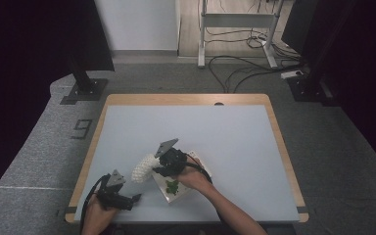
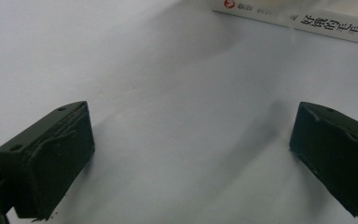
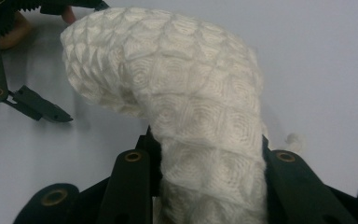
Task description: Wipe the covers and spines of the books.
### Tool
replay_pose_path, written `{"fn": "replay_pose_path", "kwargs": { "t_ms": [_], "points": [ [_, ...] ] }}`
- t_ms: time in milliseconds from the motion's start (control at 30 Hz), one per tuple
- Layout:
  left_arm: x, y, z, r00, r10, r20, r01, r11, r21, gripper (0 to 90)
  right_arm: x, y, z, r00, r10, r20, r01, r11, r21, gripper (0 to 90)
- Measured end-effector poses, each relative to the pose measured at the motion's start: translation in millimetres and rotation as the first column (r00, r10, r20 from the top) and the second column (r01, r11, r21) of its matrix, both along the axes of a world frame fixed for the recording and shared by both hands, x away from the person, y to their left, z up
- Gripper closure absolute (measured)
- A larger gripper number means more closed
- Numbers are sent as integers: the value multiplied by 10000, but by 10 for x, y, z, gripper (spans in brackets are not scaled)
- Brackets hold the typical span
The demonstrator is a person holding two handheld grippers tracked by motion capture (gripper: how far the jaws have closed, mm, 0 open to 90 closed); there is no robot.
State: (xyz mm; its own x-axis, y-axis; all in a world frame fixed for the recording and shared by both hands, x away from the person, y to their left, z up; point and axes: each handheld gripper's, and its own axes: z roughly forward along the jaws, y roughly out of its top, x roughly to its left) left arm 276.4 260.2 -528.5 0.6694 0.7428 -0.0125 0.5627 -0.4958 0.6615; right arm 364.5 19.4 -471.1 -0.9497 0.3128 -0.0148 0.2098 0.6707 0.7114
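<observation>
My right gripper [image 1: 156, 168] is over the near middle of the table, shut on a white foam mesh sleeve [image 1: 144, 168]. The sleeve [image 3: 186, 93] rises between the black jaws and bends over to the left in the right gripper view. A white book [image 1: 177, 192] with a green leaf on its cover lies under the right hand. My left gripper [image 1: 135, 198] rests low at the table's front left, open, its jaws wide apart over bare table [image 2: 191, 140]. The book's spine [image 2: 303, 21] with printed characters lies beyond those jaws.
The pale blue-grey table [image 1: 235, 142] has a wooden rim. The left gripper's linkage [image 3: 28, 105] lies on the table close behind the sleeve. Cables and a desk frame [image 1: 235, 29] stand on the floor beyond the table.
</observation>
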Motion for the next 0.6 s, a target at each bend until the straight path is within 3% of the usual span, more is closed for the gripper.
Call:
{"fn": "replay_pose_path", "kwargs": {
  "t_ms": [300,600],
  "points": [
    [1,2,0,10000,-19,3,19,10000,23,0,40,-131,72,9996,-207,175,206,9998,70,640],
    [1,1,0,10000,-15,2,15,10000,21,0,101,-412,122,9971,-685,323,677,9974,245,639]
  ]
}}
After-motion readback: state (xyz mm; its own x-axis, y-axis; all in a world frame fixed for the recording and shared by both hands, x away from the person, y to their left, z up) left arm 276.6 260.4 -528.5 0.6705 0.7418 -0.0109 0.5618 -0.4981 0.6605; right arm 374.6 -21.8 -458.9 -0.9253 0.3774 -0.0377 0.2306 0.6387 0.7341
